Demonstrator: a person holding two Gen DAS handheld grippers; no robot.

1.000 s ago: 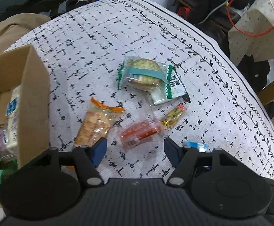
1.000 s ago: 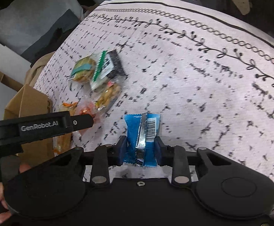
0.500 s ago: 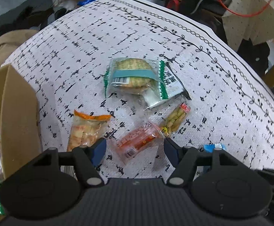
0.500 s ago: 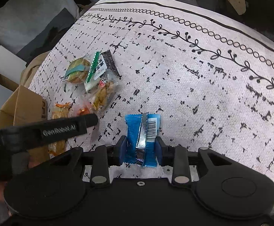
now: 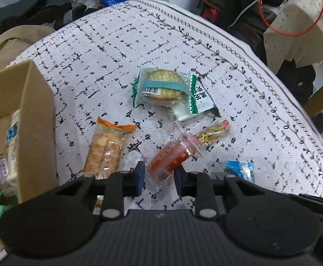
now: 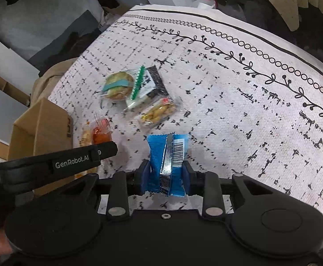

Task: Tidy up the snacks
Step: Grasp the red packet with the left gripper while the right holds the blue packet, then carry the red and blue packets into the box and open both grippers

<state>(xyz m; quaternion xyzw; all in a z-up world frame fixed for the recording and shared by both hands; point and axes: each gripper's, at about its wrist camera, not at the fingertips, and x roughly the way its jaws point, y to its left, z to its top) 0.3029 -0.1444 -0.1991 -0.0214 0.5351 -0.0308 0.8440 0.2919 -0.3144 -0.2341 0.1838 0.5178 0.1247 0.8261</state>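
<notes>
1. The counter is covered by a white woven cloth with black dashes and a looped vine border; it stretches ahead of both tongs.
2. A brown cardboard box stands to the left of the left tongs, its flap upright, with wrapped snacks inside.
3. A clear packet with a round cracker and a teal band lies well ahead of the left tongs, overlapping a green-and-white packet.
4. A long clear packet of orange-edged biscuits lies just left of the left tongs, near the box.
5. A small clear packet of red snacks reaches in between the fingers of the left tongs. The fingers stand a little apart around its near end; whether they pinch it I cannot tell.
6. A small clear packet of yellow nuts lies ahead and to the right of the left tongs, touching the red packet's far end.
7. A blue foil packet, glossy, with a silver back seam and a barcode, sits clenched between the fingers of the right tongs, upright along them.
</notes>
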